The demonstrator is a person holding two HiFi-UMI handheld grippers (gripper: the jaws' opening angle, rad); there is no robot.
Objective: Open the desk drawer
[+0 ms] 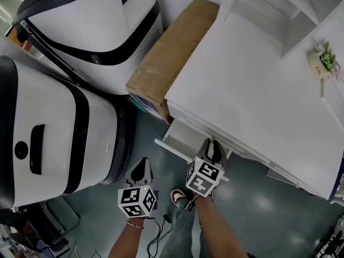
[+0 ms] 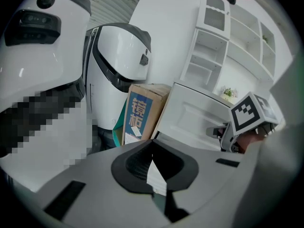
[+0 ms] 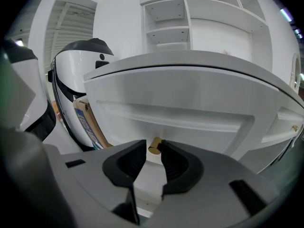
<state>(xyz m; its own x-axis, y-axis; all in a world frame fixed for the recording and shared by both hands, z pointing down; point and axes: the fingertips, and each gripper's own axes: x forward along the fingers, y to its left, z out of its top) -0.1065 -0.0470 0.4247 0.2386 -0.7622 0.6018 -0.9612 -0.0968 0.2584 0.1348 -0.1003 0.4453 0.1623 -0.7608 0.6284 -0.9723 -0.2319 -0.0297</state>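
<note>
The white desk (image 1: 252, 90) has its drawer (image 1: 174, 138) pulled partly out over the floor. In the right gripper view the drawer front (image 3: 180, 122) fills the picture, and a small brass knob (image 3: 155, 146) sits between my right gripper's (image 3: 153, 148) very tips, with the pads shut on it. From the head view the right gripper (image 1: 213, 147) is at the drawer's front edge. My left gripper (image 1: 143, 165) hangs to the left over the floor, away from the desk. Its pads (image 2: 152, 146) meet at the tips with nothing held.
A cardboard box (image 1: 172, 52) leans against the desk's left side. Two large white-and-black machines (image 1: 54, 138) (image 1: 97, 20) stand close on the left. A small potted plant (image 1: 324, 61) and a white shelf unit (image 1: 279, 4) are on the desk. A cable (image 1: 161, 224) lies by my shoe (image 1: 179, 196).
</note>
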